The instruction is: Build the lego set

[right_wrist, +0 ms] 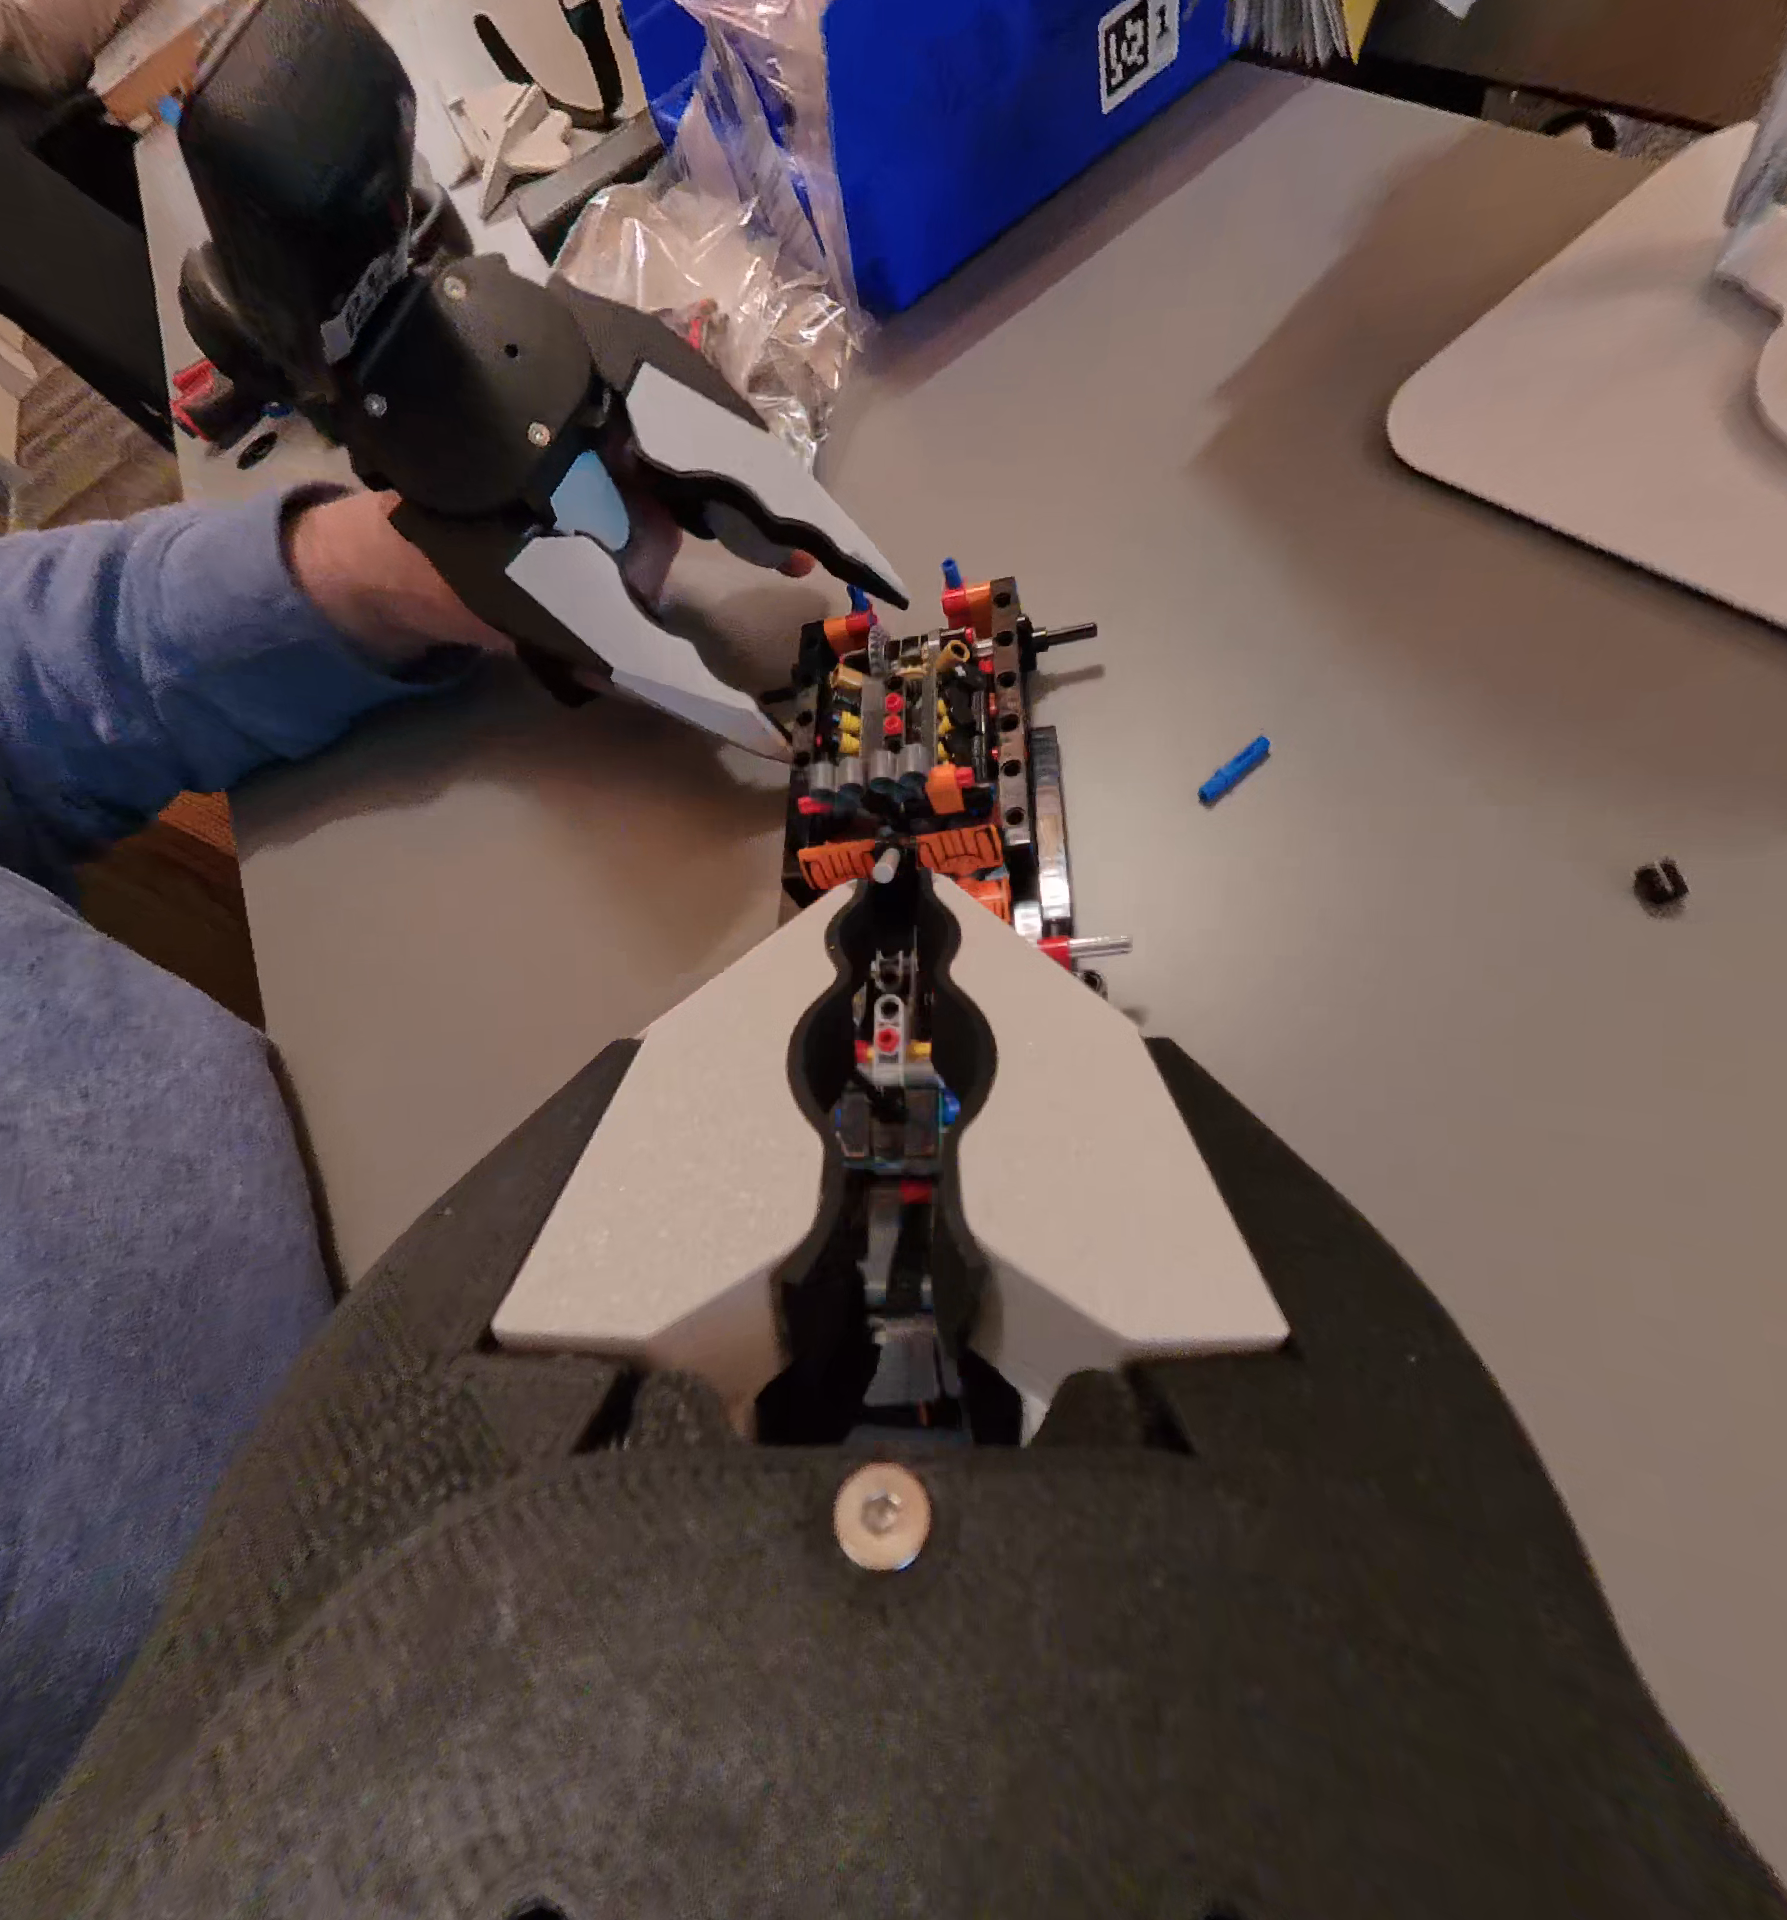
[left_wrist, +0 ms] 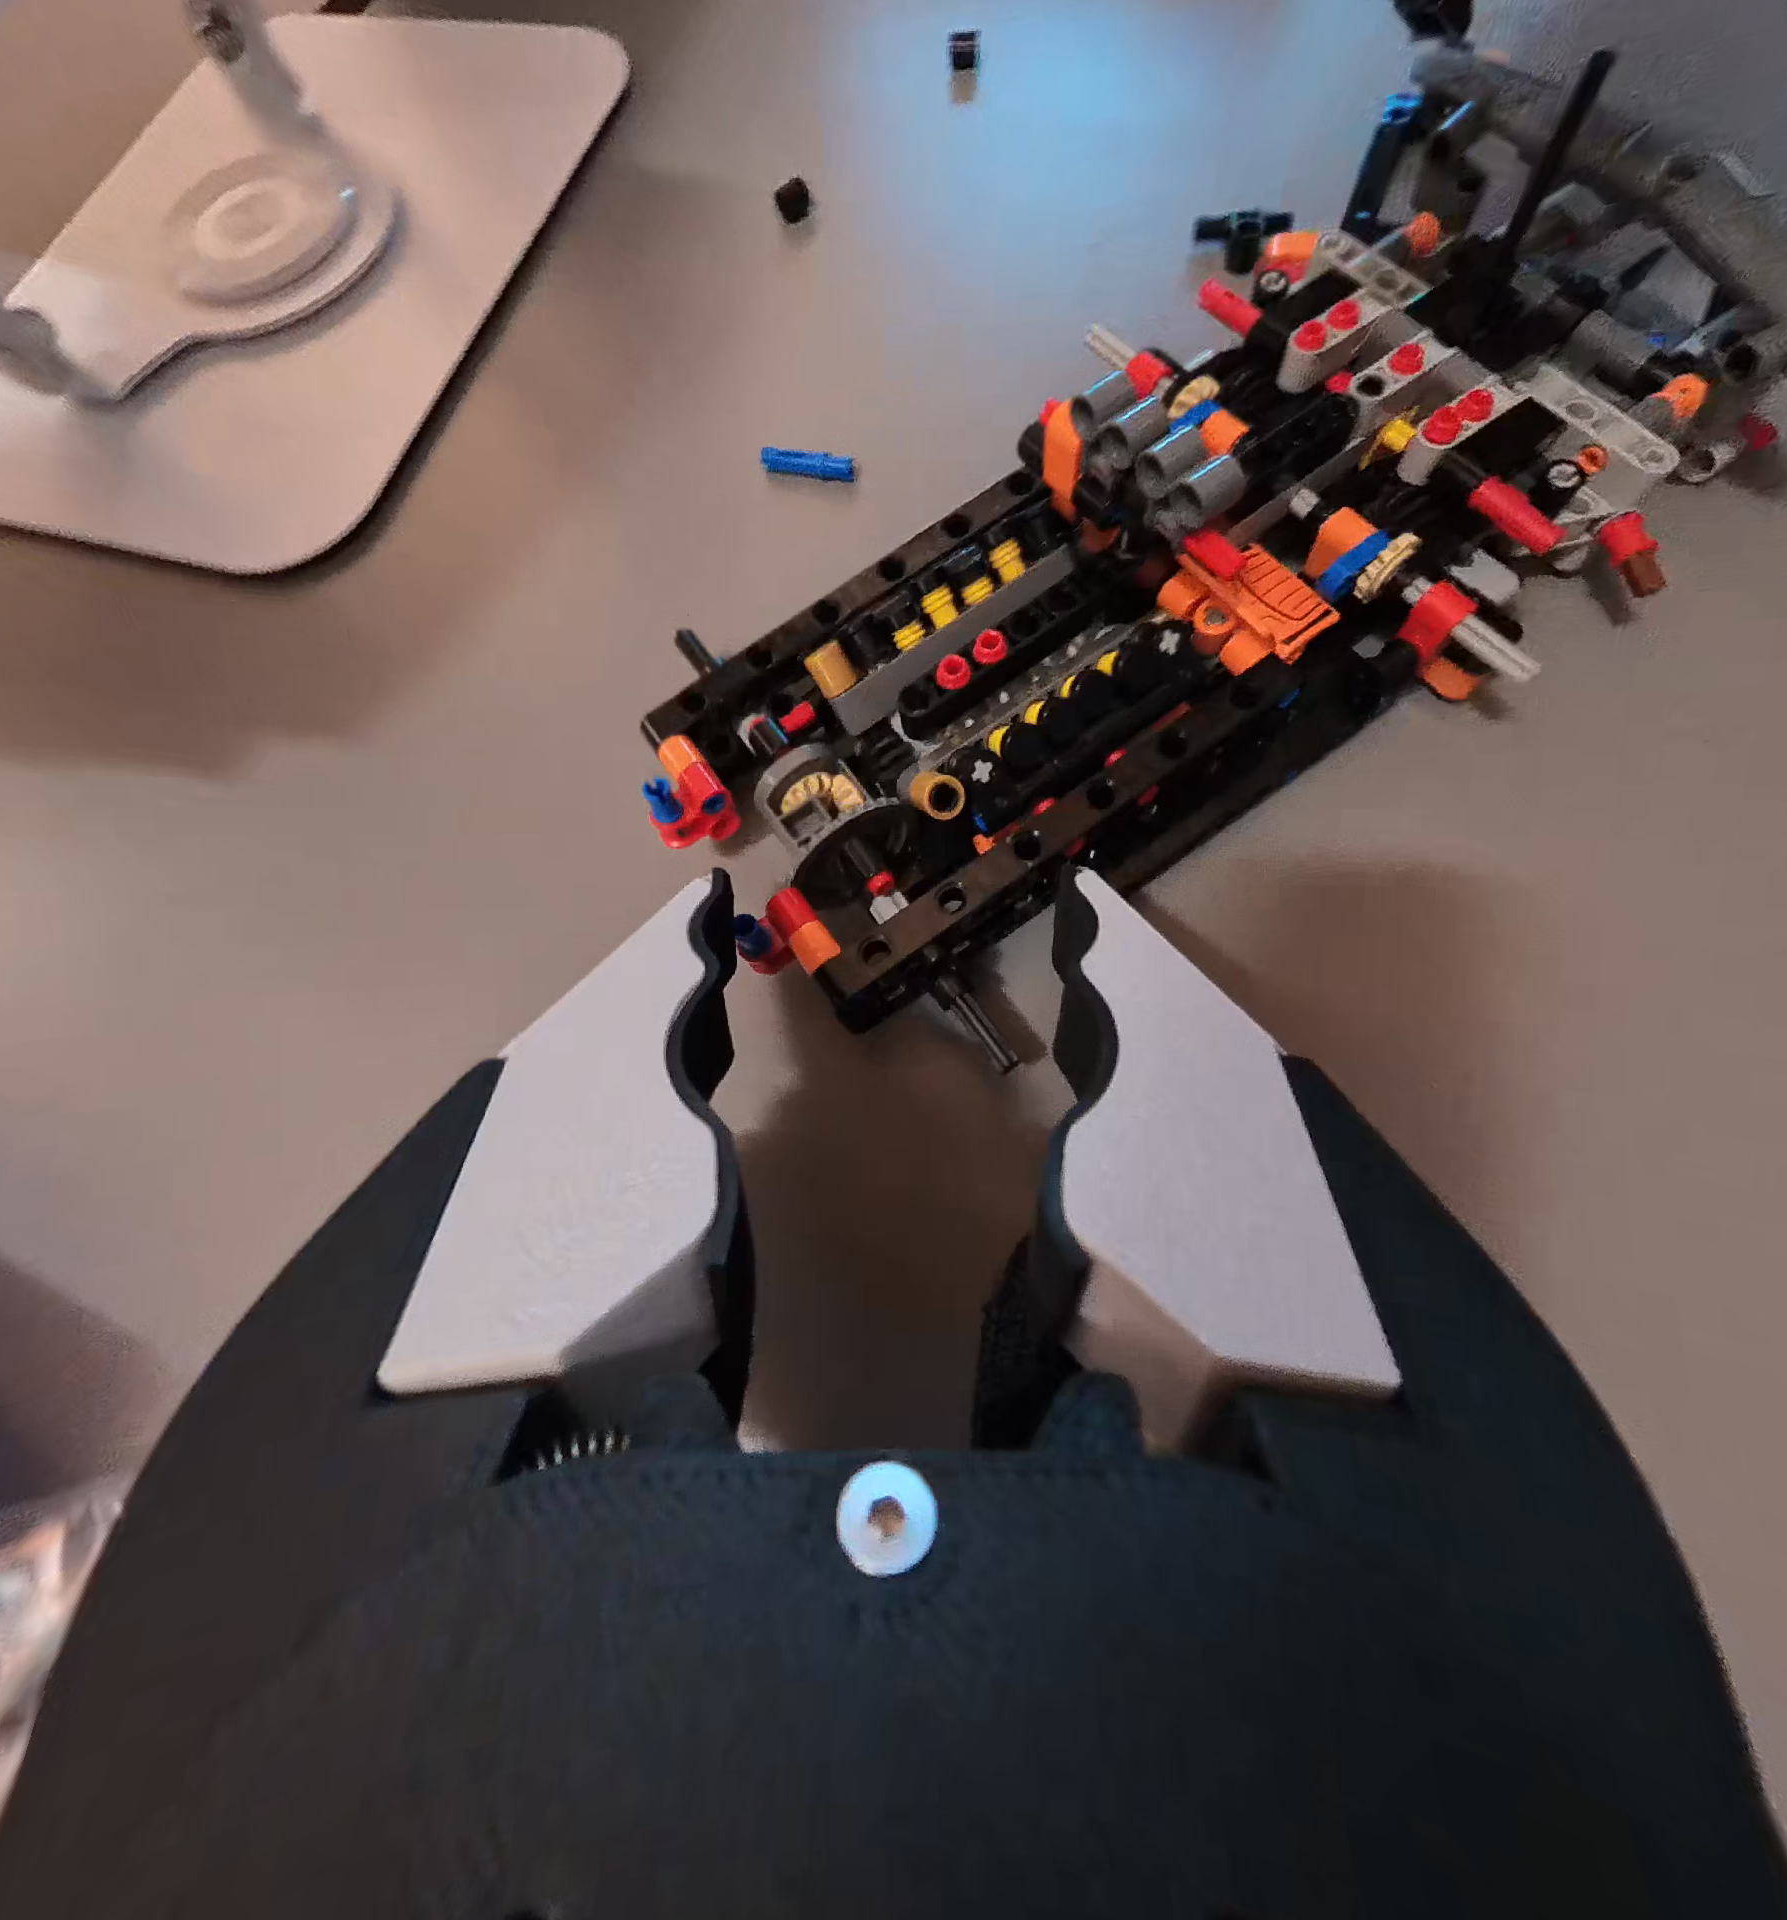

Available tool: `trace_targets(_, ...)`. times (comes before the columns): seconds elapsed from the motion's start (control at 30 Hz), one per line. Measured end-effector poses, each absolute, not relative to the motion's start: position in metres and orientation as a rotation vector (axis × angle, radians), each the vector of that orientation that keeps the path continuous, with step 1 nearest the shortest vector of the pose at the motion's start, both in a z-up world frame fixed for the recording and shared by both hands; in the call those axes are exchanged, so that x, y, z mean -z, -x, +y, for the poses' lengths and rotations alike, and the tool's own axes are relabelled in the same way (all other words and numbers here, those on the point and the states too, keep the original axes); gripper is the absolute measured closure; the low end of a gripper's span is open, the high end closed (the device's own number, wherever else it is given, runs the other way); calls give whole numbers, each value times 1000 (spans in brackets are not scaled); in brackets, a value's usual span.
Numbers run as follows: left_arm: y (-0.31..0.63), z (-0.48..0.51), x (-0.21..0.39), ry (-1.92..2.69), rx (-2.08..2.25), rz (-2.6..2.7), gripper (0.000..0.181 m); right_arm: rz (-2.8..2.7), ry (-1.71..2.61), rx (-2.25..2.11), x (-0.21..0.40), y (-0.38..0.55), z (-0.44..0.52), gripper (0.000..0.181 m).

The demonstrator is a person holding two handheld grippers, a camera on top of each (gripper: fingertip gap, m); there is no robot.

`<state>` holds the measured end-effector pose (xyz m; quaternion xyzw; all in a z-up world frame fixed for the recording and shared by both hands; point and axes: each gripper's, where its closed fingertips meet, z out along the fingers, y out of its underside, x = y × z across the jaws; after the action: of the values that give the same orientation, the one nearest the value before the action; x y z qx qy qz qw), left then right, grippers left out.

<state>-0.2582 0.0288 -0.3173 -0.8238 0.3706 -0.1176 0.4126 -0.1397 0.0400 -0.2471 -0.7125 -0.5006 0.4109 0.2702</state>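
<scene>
Grey tabletop (left_wrist: 349, 831) carries the lego chassis (left_wrist: 1076, 644); right hand-held gripper (right_wrist: 887, 883) pinches its rear; left hand-held gripper (left_wrist: 894, 894), spread, straddles the front; bracing step; next, squeeze gently.

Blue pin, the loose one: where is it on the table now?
The blue pin lies loose on the grey table, left of the lego chassis in the left wrist view, between it and the pale stand base.
</scene>
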Motion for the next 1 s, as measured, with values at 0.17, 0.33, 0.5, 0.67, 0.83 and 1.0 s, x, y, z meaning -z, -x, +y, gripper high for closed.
trace_targets(0.17, 267, 25, 312, 2071, 165, 812, 119, -1447, 1871, -1072, 241, 169, 39, 177)
trace_targets(0.33, 255, 16, 279, 1940, 221, 801, 125, -1573, 1883, -1043, 249, 196, 34, 177)
trace_targets(0.5, 237, 20, 289, 1966, 241, 900, 130, -1660, 1940, -1082, 260, 220, 29, 177)
trace_targets(0.67, 229, 24, 297, 1999, 344, 854, 139, -1726, 2028, -1064, 274, 233, 34, 177)
trace_targets(0.83, 233, 29, 302, 2013, 322, 830, 139, -1767, 2104, -1030, 288, 238, 38, 177)
trace_targets(1.0, 231, 29, 302, 2000, 309, 845, 141, -1805, 2146, -984, 294, 239, 38, 177)
